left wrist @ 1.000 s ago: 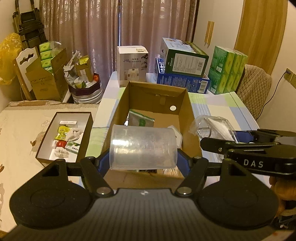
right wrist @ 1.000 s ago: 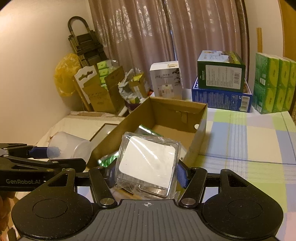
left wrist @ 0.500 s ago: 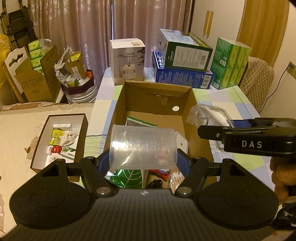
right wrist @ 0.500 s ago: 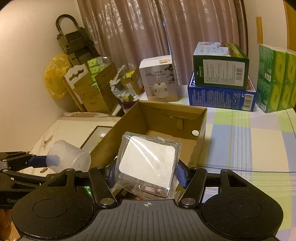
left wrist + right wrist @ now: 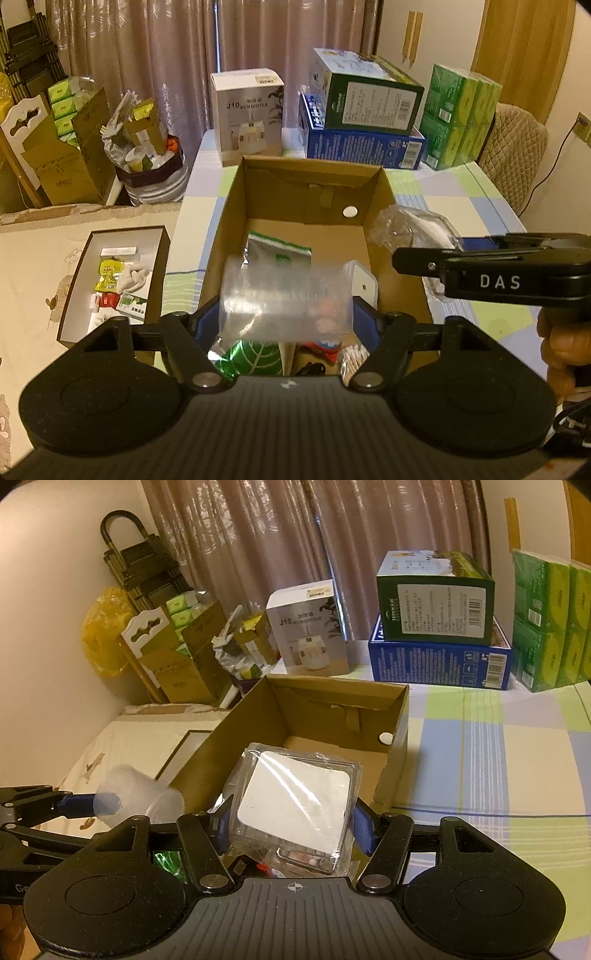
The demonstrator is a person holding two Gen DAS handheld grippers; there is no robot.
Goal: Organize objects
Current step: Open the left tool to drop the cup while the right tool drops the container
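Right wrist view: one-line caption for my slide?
Right gripper holds a clear plastic case above the open cardboard box; left gripper holds a translucent cup.

The clear plastic cup (image 5: 284, 299) is smeared by motion blur in the left wrist view, and it hides much of the cardboard box (image 5: 229, 221) floor behind it. The clear plastic packet (image 5: 295, 808) covers the box's near contents in the right wrist view. Print on the green box (image 5: 436, 602) is too small to read.

Translucent frosted plastic cup (image 5: 284, 299), glossy clear plastic packet (image 5: 295, 808), matt brown cardboard box (image 5: 376, 206), smooth checked tablecloth (image 5: 498, 760)
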